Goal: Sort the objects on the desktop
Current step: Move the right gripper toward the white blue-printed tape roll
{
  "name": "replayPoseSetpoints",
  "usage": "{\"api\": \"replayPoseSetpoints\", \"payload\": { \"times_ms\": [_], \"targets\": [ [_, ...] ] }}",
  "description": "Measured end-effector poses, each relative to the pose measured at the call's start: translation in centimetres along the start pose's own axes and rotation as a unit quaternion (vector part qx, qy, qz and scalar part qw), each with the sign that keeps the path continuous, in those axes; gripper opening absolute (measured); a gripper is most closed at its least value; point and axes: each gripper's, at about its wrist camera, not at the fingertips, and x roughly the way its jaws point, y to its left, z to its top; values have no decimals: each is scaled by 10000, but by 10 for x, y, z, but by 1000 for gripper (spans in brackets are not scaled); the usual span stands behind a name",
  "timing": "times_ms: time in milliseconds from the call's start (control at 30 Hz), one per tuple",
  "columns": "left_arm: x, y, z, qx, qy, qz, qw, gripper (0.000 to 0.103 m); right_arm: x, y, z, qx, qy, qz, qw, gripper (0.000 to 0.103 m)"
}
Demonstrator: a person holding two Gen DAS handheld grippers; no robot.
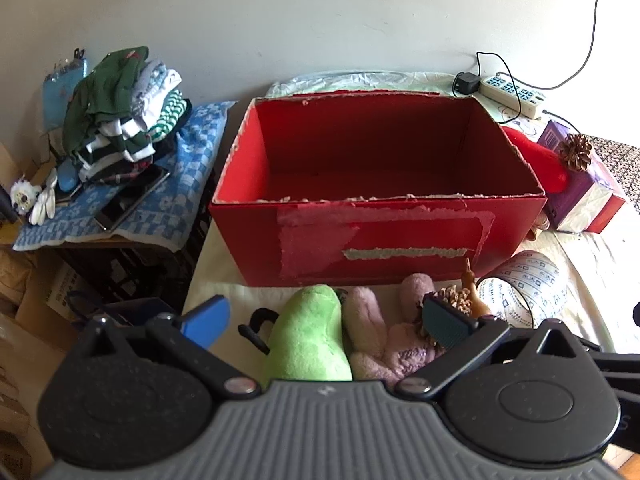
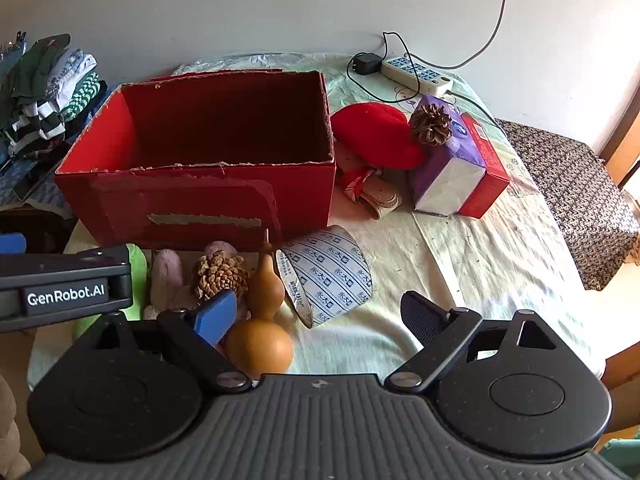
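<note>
Red box (image 1: 376,236) sits open-topped mid-bench (image 2: 460,264), nothing visible inside. Tape roll (image 2: 326,274) lies just in front, w/ gourd (image 2: 262,320), pinecone (image 2: 220,274) & green plush (image 1: 308,336) alongside. Left gripper (image 1: 324,318) spread wide over plush; right gripper (image 2: 318,318) spread apart, gourd btwn its fingers, untouched.

Red cardboard box (image 1: 376,236) torn, matt; gourd (image 2: 260,344) glossy smooth; green plush (image 1: 308,336) fuzzy.

An open red box (image 2: 192,196) stands empty at the far left. Near it lie a green plush (image 1: 308,336), pink plush (image 1: 380,336), pinecone (image 2: 220,274), gourd (image 2: 262,320) and tape roll (image 2: 328,272).
</note>
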Motion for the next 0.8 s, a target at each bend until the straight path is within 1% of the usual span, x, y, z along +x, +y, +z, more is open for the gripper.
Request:
{"api": "replayPoseSetpoints", "payload": {
  "times_ms": [200, 367, 433, 567, 800],
  "targets": [
    [5, 2, -9, 74, 203, -24, 9998, 103, 8, -4, -8, 95, 146, 56, 9998, 91],
    [9, 4, -17, 135, 373, -44, 9992, 103, 10, -14, -11, 142, 212, 189, 9995, 90],
    [11, 5, -19, 137, 434, -38, 9990, 103, 12, -15, -14, 143, 238, 228, 9994, 86],
    [13, 9, -23, 93, 509, -7, 9987, 103, 14, -12, -16, 193, 332, 303, 9988, 84],
    [14, 9, -27, 127, 581, -174, 9981, 103, 12, -5, -20, 182, 374, 322, 9986, 80]
  ]
}}
